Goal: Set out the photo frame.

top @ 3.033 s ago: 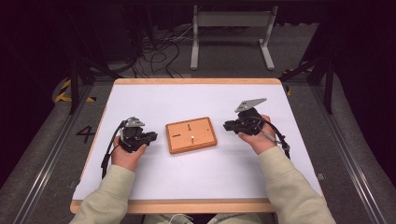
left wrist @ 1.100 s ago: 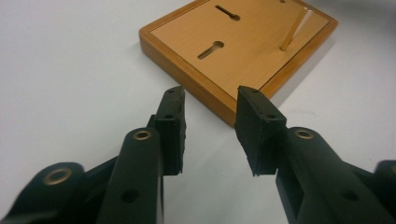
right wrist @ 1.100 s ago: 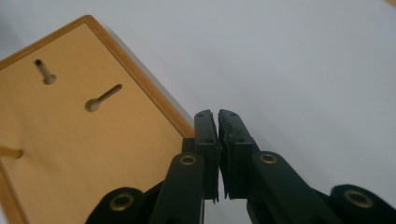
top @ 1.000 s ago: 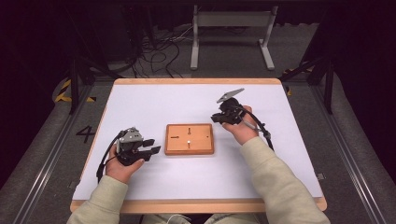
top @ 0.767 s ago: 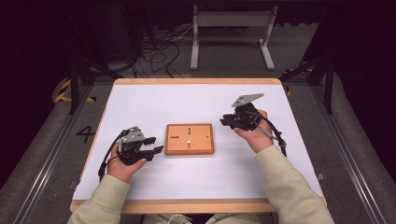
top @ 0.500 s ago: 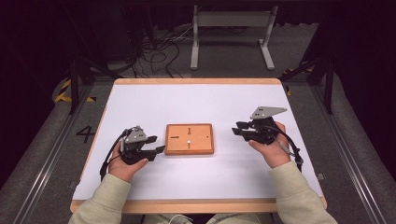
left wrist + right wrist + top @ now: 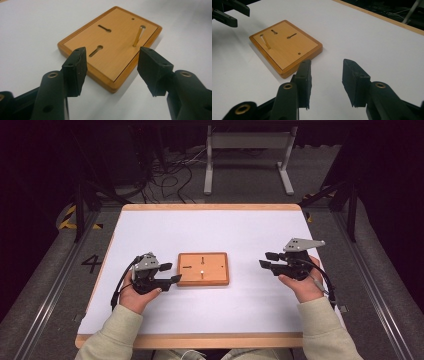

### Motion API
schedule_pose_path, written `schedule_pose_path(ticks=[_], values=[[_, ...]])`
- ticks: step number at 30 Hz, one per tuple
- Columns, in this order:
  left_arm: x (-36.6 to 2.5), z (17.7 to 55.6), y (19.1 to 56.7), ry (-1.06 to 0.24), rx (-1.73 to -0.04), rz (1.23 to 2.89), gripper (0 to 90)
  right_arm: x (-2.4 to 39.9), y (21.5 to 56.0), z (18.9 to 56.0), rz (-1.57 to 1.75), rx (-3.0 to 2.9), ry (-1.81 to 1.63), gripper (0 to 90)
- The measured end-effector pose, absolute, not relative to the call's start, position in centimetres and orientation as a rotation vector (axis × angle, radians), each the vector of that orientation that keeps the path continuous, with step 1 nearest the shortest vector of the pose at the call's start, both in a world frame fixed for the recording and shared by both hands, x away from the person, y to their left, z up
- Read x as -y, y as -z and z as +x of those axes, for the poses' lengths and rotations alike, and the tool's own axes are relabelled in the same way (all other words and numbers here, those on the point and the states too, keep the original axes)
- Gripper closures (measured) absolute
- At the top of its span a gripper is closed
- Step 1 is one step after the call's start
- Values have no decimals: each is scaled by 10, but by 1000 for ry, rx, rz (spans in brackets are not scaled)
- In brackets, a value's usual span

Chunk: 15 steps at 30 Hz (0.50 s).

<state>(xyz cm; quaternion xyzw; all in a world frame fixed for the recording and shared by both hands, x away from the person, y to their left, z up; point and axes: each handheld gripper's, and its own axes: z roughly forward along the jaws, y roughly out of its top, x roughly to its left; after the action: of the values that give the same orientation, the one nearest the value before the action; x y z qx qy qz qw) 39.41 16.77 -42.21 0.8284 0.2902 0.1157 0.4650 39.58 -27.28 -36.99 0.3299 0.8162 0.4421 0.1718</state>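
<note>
Lying flat near the middle of the white desk (image 7: 250,227), a little toward the person's side, the wooden board (image 7: 203,268) shows two keyhole slots, a small hole, and a thin brass pin (image 7: 138,37) standing tilted out of its face.

Left gripper (image 7: 174,273): held just beside the board's left edge, jaws pointing at it. In the left gripper view the jaws stand wide with the near corner of the board between them, pads clear of the wood. They have just been opening; nothing held.

Right gripper (image 7: 268,260): well apart from the board, over bare desk to its right, jaws pointing back toward it. Jaws partly apart, just been opening, nothing between them but desk surface.

Against the frame a second ago: the right hand was then close behind the board's far right corner; it has since swung outward to the right and toward the person. The left hand has hardly shifted. The board lies where it did.

Around: bare white surface between right gripper and board, nothing in the way. Beyond the far edge of the desk, a tangle of cables (image 7: 175,175) on the floor and a white metal stand (image 7: 247,155). A "4" marked on the floor (image 7: 92,264) to the left, with yellow-black tape (image 7: 70,217) farther back.
</note>
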Motion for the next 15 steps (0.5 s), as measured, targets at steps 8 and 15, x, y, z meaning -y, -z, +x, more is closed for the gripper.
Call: schedule_pose_path(ticks=[8, 15], values=[[-151, 402, 424, -210, -644, 2024, 425, 286, 373, 390, 986, -2287, -1260, 596], [-129, 409, 432, -177, -619, 2031, 425, 295, 374, 385, 1019, -2271, -1253, 596]])
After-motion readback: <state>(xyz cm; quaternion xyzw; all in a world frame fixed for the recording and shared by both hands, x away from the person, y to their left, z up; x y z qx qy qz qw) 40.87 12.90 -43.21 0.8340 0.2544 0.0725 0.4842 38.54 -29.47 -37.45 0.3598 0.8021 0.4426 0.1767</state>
